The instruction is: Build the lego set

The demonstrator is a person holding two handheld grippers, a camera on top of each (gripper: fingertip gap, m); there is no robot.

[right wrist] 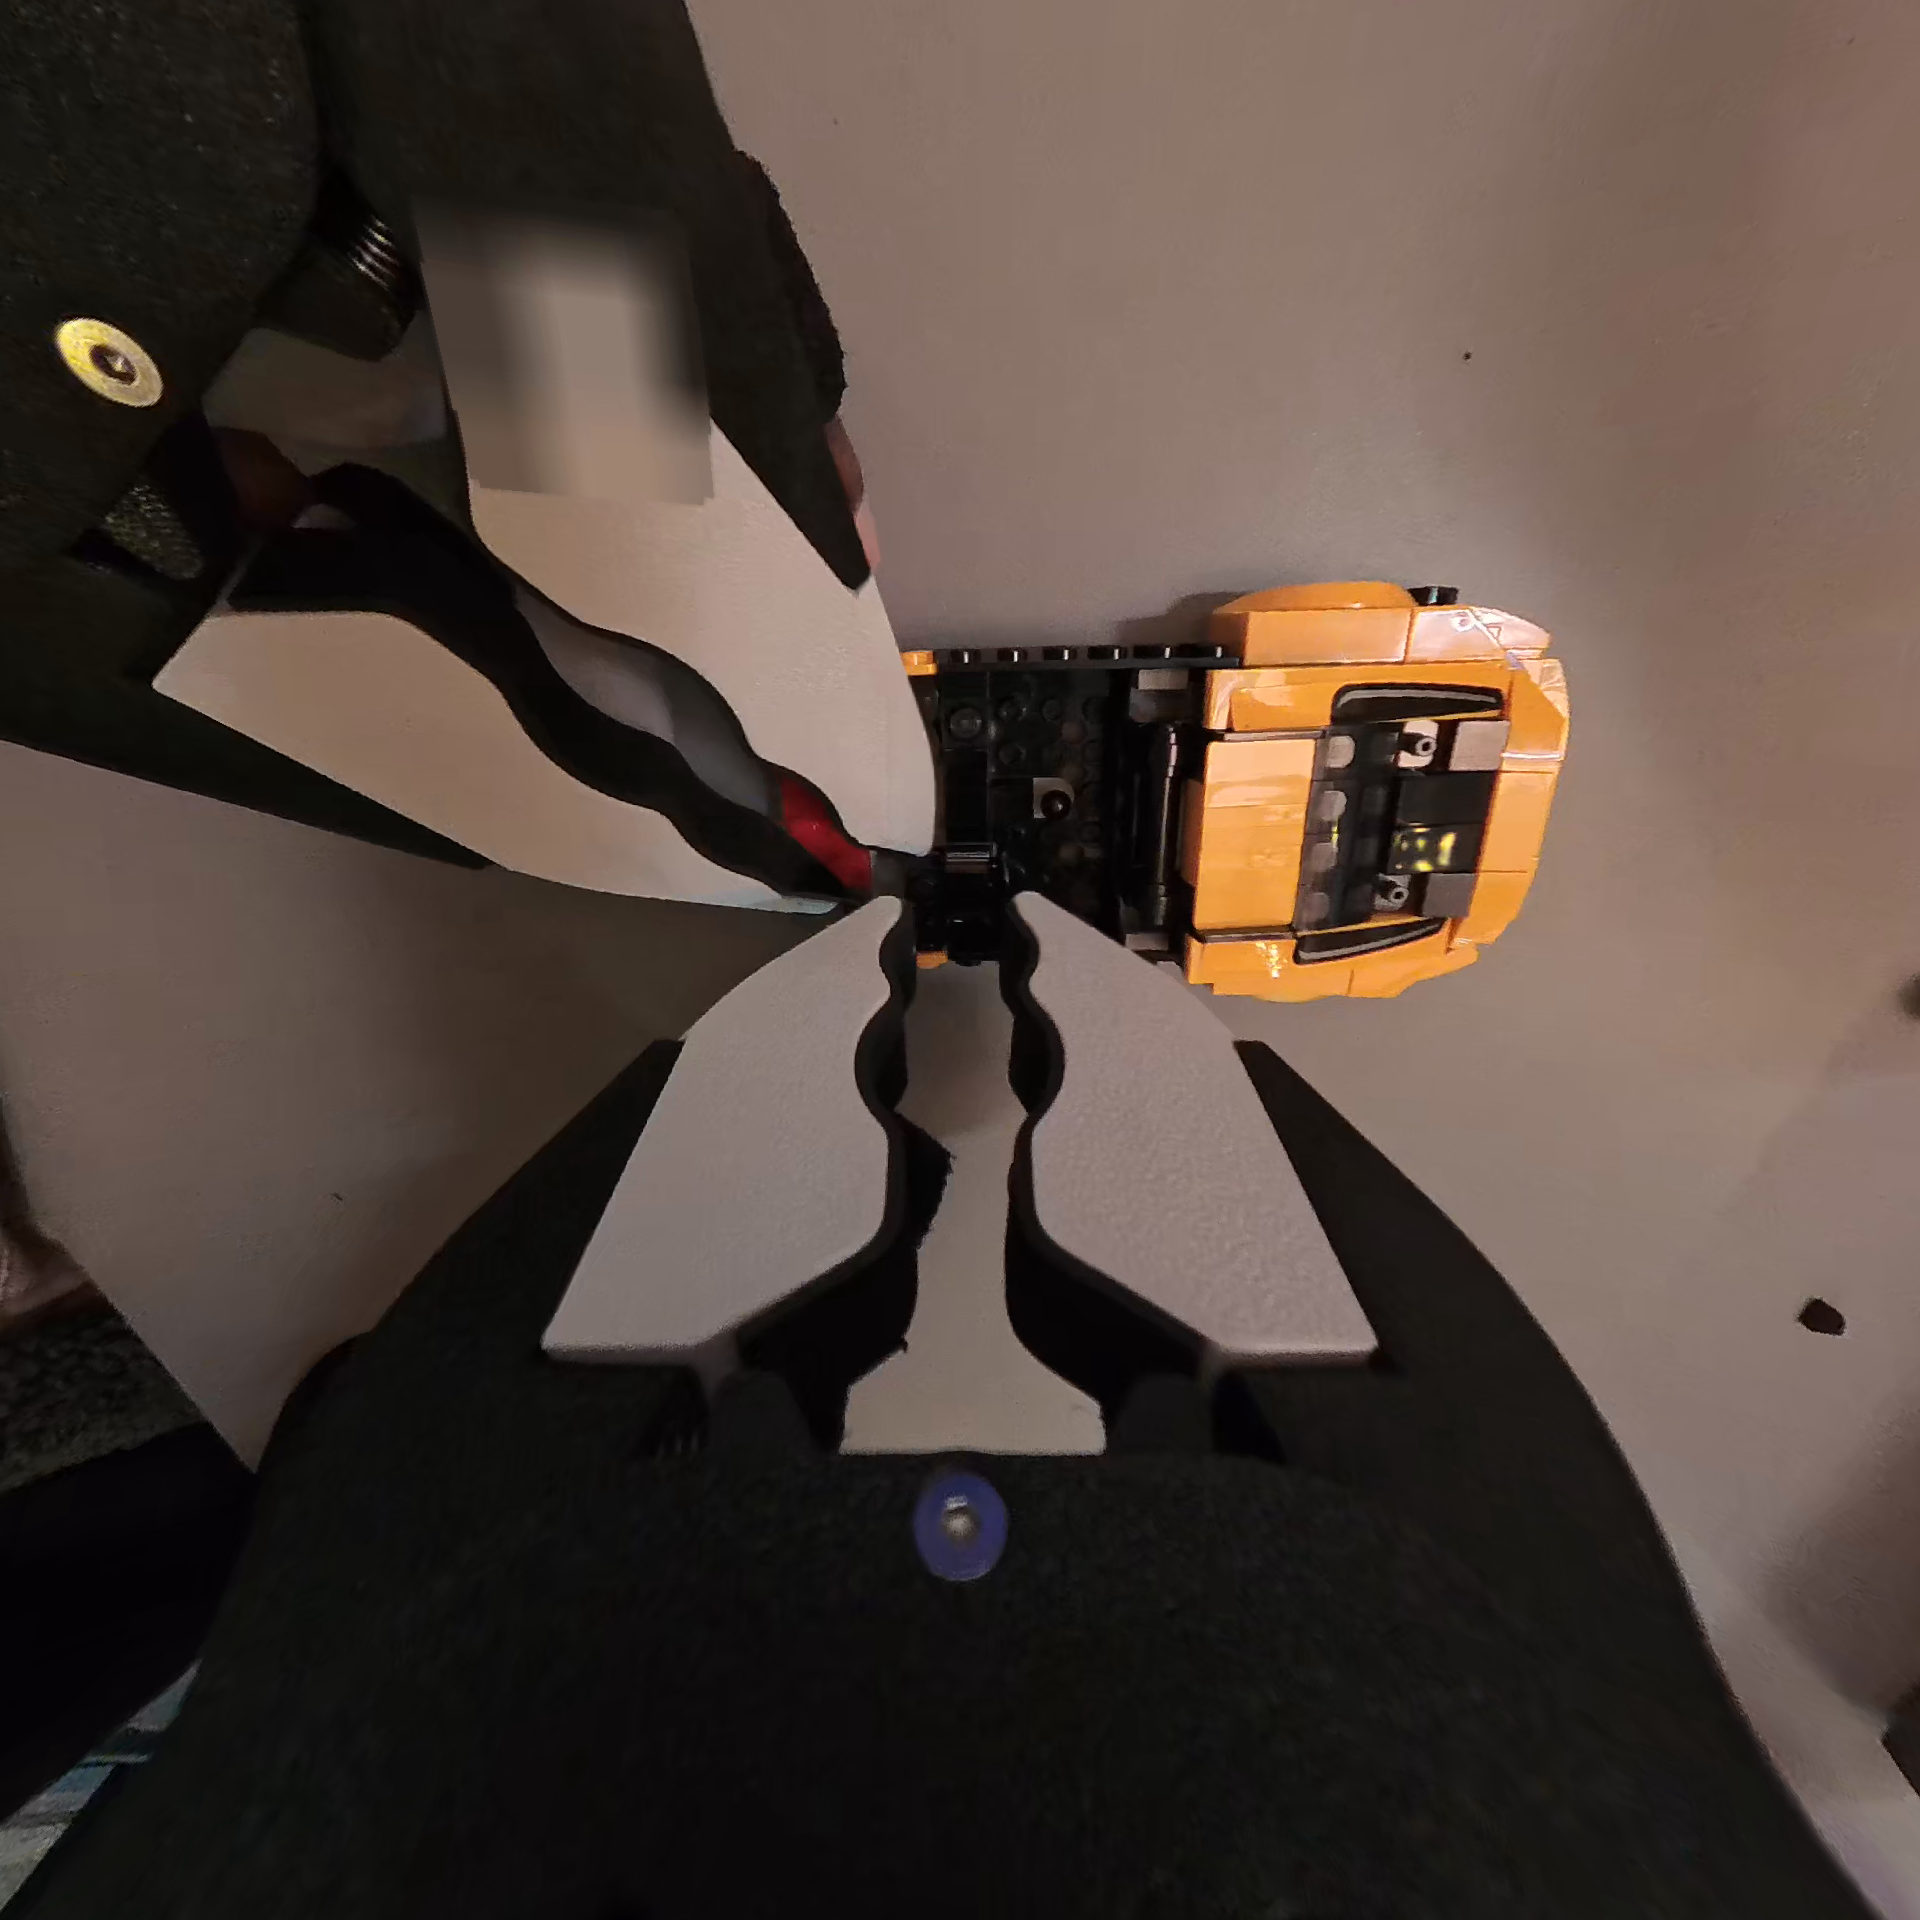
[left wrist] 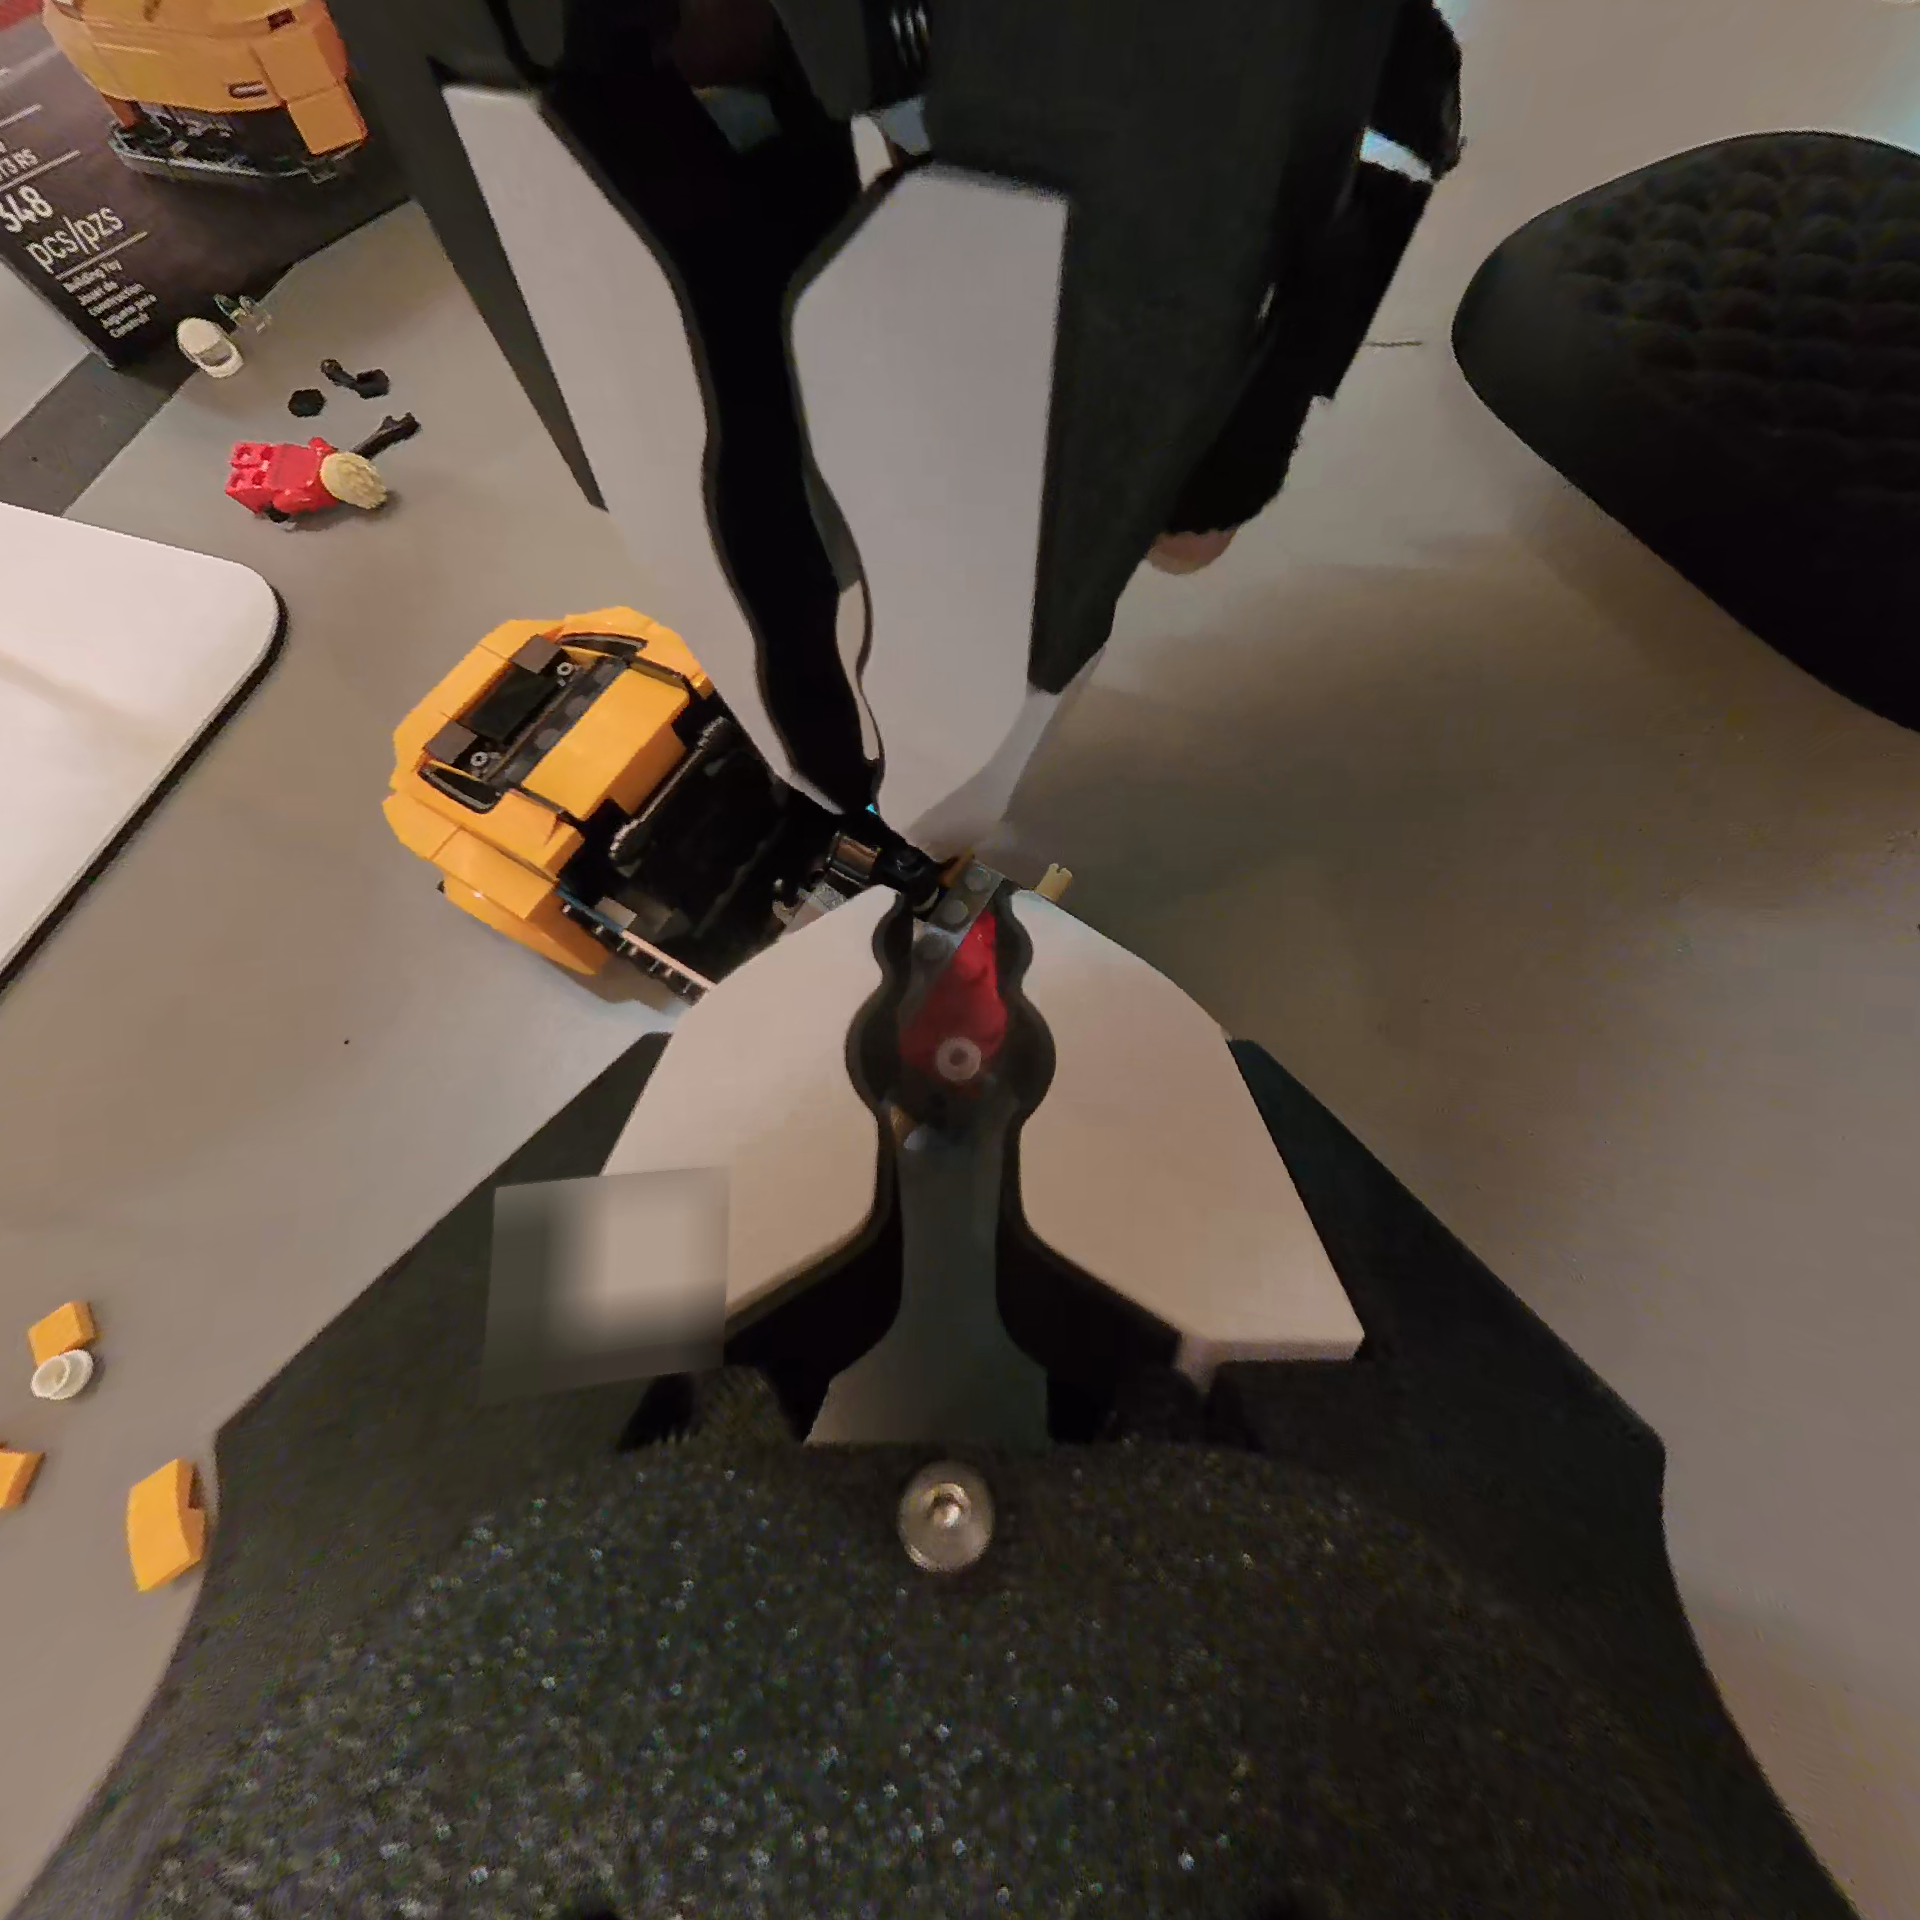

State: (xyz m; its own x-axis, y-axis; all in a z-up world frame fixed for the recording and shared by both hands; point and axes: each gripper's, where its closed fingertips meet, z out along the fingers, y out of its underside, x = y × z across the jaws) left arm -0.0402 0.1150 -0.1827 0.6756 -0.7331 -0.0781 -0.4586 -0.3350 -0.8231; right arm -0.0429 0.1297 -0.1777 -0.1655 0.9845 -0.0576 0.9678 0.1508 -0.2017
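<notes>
My left gripper [left wrist: 956,925] is shut on a small red and grey brick piece [left wrist: 961,1003]; the red part sits between the pads and the grey studded plate sticks out at the tips. It also shows in the right wrist view [right wrist: 842,883], coming in from the left with the red piece [right wrist: 816,821]. My right gripper [right wrist: 961,920] is shut on a small black brick piece [right wrist: 961,894] that meets the end of the red and grey piece. The right gripper reaches down from the top of the left wrist view [left wrist: 883,821]. An orange and black brick car [left wrist: 540,748] lies on the grey table just behind both grippers [right wrist: 1351,790].
A dark product box [left wrist: 104,208], a red minifigure [left wrist: 291,478], small black parts [left wrist: 353,379] and a white helmet piece [left wrist: 208,348] lie at the far left. A white pad [left wrist: 104,665] is at the left, loose orange bricks [left wrist: 161,1522] at the lower left, and a black cushion [left wrist: 1714,395] at the right. My left and right fingertips are right by each other. The red minifigure [left wrist: 291,478] sits 20 cm or so from the ends of my right fingers.
</notes>
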